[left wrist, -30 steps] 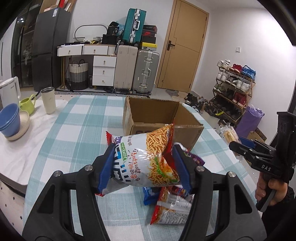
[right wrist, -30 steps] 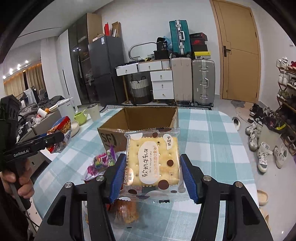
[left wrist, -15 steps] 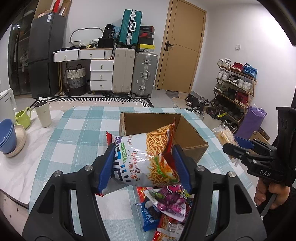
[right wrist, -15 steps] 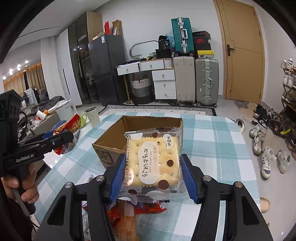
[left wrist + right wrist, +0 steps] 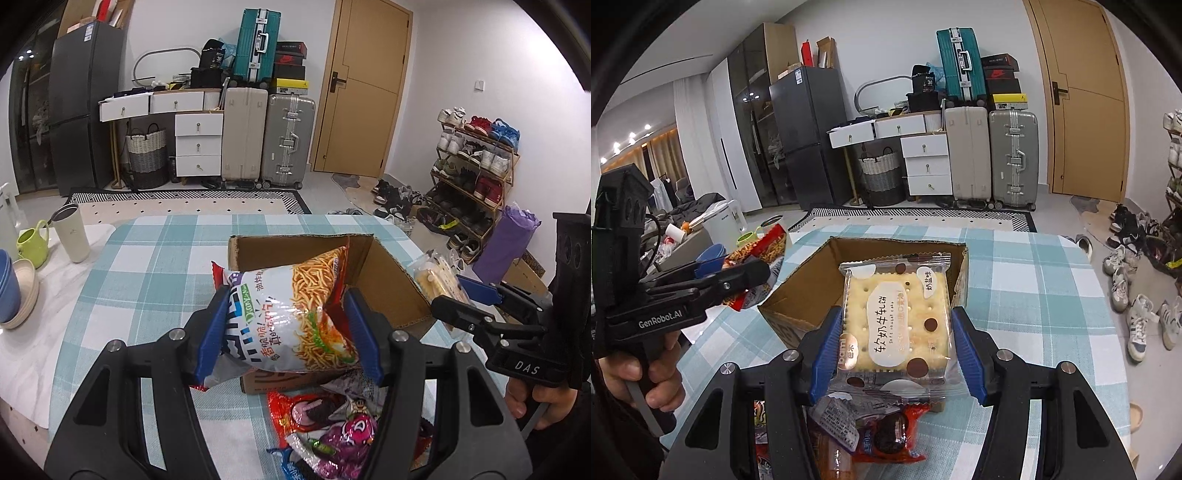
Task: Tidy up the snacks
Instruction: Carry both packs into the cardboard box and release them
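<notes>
Now a bag of noodle snacks (image 5: 291, 317) is pinched between the blue pads of the left tongs (image 5: 286, 330) and held above the near edge of an open cardboard box (image 5: 388, 280). A cracker packet (image 5: 895, 323) is gripped by the right tongs (image 5: 894, 354) over the same box's near wall. More snack packets (image 5: 328, 424) are heaped on the checked worktop (image 5: 147, 258) just before the box.
</notes>
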`<state>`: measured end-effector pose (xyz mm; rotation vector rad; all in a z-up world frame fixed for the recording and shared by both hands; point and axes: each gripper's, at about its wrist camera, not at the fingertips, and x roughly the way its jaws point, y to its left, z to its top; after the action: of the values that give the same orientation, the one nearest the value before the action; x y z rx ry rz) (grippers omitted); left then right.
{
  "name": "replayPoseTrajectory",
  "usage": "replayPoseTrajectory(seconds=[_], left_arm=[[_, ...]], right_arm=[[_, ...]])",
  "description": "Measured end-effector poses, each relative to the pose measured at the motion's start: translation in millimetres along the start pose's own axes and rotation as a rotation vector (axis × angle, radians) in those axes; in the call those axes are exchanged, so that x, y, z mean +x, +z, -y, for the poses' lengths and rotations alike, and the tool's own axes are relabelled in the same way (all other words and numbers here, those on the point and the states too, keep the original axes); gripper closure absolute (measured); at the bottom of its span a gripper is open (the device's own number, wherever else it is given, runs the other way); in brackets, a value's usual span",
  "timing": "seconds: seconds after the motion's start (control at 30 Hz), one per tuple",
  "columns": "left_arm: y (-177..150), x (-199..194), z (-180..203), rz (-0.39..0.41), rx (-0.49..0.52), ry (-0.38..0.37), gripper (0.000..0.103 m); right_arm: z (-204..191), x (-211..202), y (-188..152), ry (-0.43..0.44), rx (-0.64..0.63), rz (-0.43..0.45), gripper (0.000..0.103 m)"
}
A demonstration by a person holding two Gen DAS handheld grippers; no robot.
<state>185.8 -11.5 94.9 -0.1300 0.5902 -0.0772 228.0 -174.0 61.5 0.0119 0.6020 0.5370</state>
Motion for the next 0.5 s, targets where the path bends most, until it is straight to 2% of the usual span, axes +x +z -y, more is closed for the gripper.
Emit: replayPoseTrajectory(seconds=[0.5], left_arm=[[12,61,14,-0.034,0.035,-0.012,0.044]], right_arm=[[6,33,8,0.027,-0.02,-0.014,0.045]])
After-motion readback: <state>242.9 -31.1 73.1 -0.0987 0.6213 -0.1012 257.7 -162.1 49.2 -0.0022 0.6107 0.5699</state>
